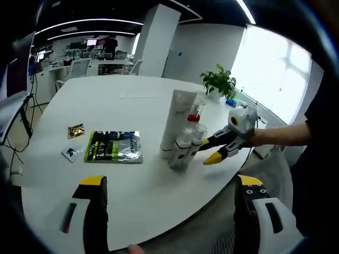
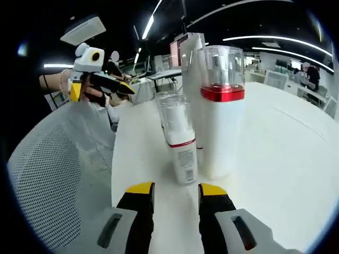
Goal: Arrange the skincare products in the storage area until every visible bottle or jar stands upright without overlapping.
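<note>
Left gripper view: the left gripper (image 1: 172,193) stands wide, its two yellow-tipped jaws far apart and empty at the near edge of the white table (image 1: 106,95). Well ahead of it, slightly to the right of its centre line, the skincare products stand bunched together: a tall white tube (image 1: 177,119), a red-banded bottle (image 1: 195,124) and two small clear-capped bottles (image 1: 185,145), all upright and touching or nearly so. The right gripper (image 1: 212,153) reaches in just beside this cluster from the right. Off to the left of the jaws lie a flat foil pouch (image 1: 113,146), a small gold sachet (image 1: 76,130) and a small pale packet (image 1: 70,152); a potted plant (image 1: 218,82) stands far beyond.

Right gripper view: the right gripper (image 2: 175,193) is set narrow, nothing between its jaws; the small bottle (image 2: 180,145) stands directly ahead, just apart from the tips, with the red-banded bottle (image 2: 220,111) touching or almost touching its right side.

Handling, as judged: these are stiff, smooth plastic containers, probably light and top-heavy, so easily toppled. The small bottle is best taken low on its labelled body, below the slick clear cap. Whether the bottles behind overlap cannot be told from here.
</note>
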Demonstrator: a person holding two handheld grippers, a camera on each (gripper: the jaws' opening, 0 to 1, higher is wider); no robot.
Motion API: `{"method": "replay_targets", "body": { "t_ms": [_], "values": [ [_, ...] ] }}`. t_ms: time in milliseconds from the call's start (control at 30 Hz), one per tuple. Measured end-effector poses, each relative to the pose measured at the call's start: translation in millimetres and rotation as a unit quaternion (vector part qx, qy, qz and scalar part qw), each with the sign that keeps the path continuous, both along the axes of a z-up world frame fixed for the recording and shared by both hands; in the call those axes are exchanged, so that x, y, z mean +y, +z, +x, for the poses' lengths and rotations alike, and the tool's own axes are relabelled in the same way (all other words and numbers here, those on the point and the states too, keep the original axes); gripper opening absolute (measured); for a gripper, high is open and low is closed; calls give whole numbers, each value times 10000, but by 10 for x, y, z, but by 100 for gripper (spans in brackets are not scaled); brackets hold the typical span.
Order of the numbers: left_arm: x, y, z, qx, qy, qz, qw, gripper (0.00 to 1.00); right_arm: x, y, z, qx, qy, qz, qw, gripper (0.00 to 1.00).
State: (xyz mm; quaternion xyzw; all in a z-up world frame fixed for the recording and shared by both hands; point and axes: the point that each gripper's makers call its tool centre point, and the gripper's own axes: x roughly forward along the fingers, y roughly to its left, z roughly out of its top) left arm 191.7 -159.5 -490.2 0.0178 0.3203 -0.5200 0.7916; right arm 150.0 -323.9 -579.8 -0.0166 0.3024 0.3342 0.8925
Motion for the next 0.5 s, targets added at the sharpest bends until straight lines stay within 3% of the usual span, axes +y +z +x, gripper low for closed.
{"method": "replay_targets", "body": {
  "t_ms": [67, 300, 500],
  "values": [
    [19, 20, -21, 215, 126, -133, 9996, 92, 19, 18, -62, 65, -73, 34, 9999, 30],
    [122, 12, -2, 152, 174, -111, 9997, 91, 16, 209, -175, 3, -507, 211, 9985, 39],
    [153, -30, -45, 313, 151, -44, 9994, 89, -22, 271, -225, -63, -689, 61, 9976, 45]
  ]
}}
